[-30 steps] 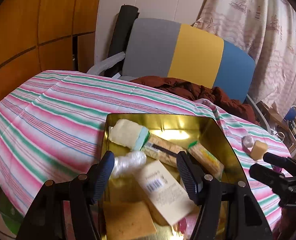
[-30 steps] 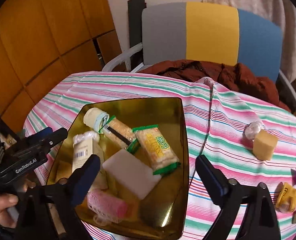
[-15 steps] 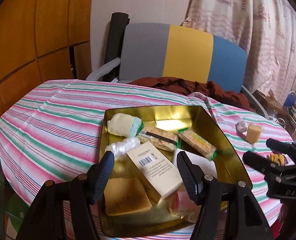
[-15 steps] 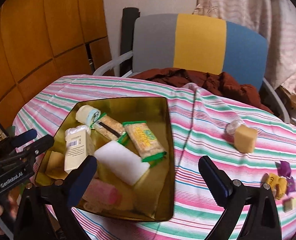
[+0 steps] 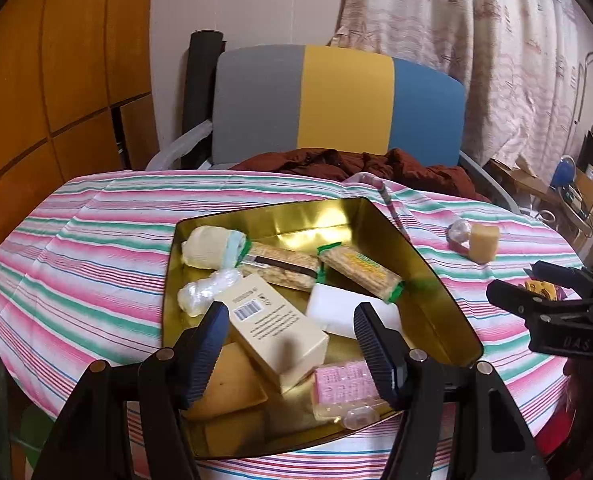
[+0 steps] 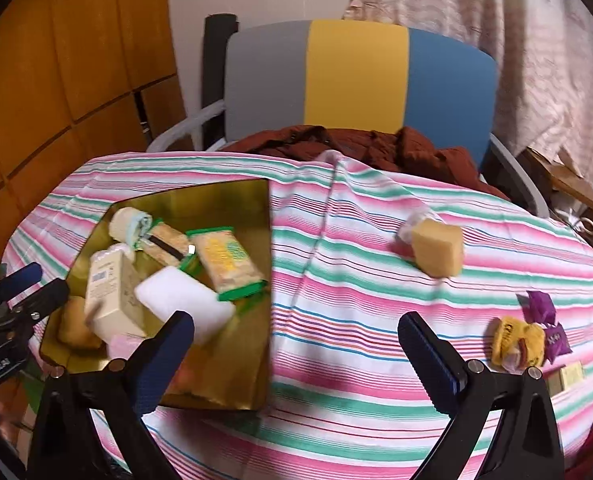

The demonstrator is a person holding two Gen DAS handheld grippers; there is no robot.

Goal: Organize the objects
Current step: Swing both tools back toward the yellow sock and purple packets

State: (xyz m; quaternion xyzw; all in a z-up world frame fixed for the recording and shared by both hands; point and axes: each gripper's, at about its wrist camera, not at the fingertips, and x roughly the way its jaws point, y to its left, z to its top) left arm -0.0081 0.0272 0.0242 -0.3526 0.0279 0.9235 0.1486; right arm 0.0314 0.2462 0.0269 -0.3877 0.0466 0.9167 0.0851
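A gold metal tray (image 5: 432, 280) (image 6: 262, 236) on the striped tablecloth holds a cream box with a barcode (image 5: 276, 328) (image 6: 110, 300), a white block (image 5: 336, 308) (image 6: 184, 300), two green-edged cracker packs (image 5: 360, 272) (image 6: 226, 264), a pink pack (image 5: 342, 384) and more. My left gripper (image 5: 290, 344) hangs open above the tray's near end, nothing between its fingers. My right gripper (image 6: 296, 356) is open over bare cloth right of the tray. A tan sponge block (image 6: 436, 248) (image 5: 483, 242) and wrapped sweets (image 6: 524, 340) lie outside the tray.
A chair (image 6: 356, 80) with a grey, yellow and blue back stands behind the table, a brown jacket (image 6: 360, 148) on its seat. Orange wooden panels (image 5: 56, 80) fill the left, a curtain (image 5: 476, 40) the right. A small tan box (image 6: 568, 376) lies at the table's right edge.
Both grippers have pulled back and up from the tray, so more of the table shows. The right gripper's view has shifted right, toward the sponge block and sweets. Both stay open.
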